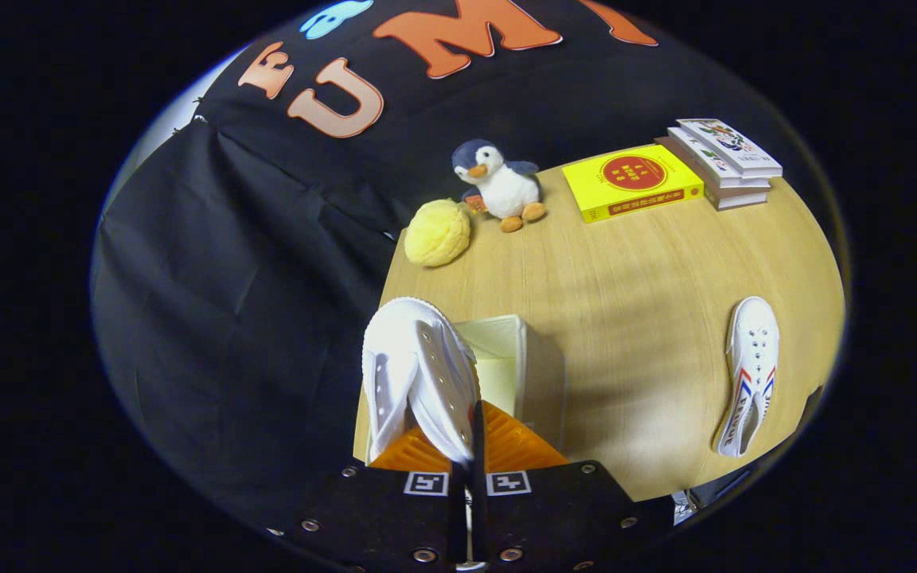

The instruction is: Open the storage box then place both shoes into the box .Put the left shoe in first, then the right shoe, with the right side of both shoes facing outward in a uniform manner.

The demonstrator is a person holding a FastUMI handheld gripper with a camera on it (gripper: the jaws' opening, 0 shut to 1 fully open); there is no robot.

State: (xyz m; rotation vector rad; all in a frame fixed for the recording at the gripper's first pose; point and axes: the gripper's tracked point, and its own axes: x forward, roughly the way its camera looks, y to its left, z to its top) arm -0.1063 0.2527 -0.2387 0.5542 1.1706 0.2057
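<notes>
Shoes are the business on this wooden table (634, 318): one white shoe (415, 374) hangs in the claw (470, 446), held by its upper edge, toe pointing away toward twelve o'clock, eyelets showing along its side. The claw's two fingers are drawn nearly together, only a thin gap left, pinching the shoe's canvas between them. Directly under and just ahead of the fingers sits the open storage box (506, 358), pale inside, with the held shoe hovering over its near-left corner. Beyond the box, toward eleven o'clock, a yellow fluffy ball (437, 232) rests near the table's far edge, and beside it at twelve a plush penguin (500, 185) stands upright. At one o'clock lies a yellow book (632, 181), flat, with a small stack of books (725, 163) touching its far side. Well off at three o'clock the second white shoe (749, 374), with red and blue stripes, lies on the table, toe away.
</notes>
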